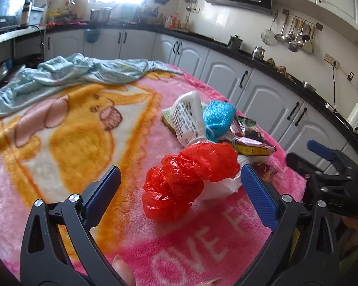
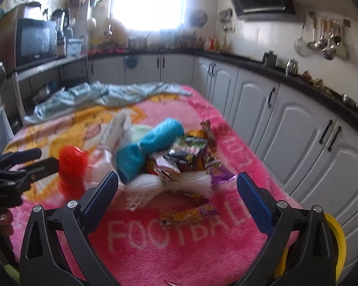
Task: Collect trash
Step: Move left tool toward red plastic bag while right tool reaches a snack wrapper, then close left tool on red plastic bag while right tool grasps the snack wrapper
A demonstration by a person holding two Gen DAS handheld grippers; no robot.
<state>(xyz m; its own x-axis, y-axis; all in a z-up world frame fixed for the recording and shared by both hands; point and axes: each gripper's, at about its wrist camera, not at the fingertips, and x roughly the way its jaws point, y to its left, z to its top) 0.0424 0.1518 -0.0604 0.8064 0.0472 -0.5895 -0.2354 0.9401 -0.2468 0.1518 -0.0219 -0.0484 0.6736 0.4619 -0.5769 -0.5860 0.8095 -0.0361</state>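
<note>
Pink fleece blanket point(image 1: 59, 190) covers the table, and the trash lies heaped on it toward its right edge. In the left wrist view the left gripper point(image 1: 180, 181) has its blue-padded fingers spread wide, apart from the crumpled red bag point(image 1: 188, 178) that sits between them at 12 o'clock. Behind the bag, at about 1 o'clock, lie a white printed bag point(image 1: 187, 119), a blue net point(image 1: 218, 116) and snack wrappers point(image 1: 253, 140).

The right gripper point(image 2: 177, 186) is also wide open (nothing between its pads), over the blanket's "FOOTBALL" lettering. At its 12 o'clock lies white foam netting point(image 2: 169, 186), with a loose wrapper point(image 2: 188, 214) nearer. The rest of the pile, somewhat blurred, lies beyond. A yellow rim point(image 2: 335, 238) shows at 4 o'clock. A pale blue cloth point(image 1: 71, 74) lies crumpled at the far end.
</note>
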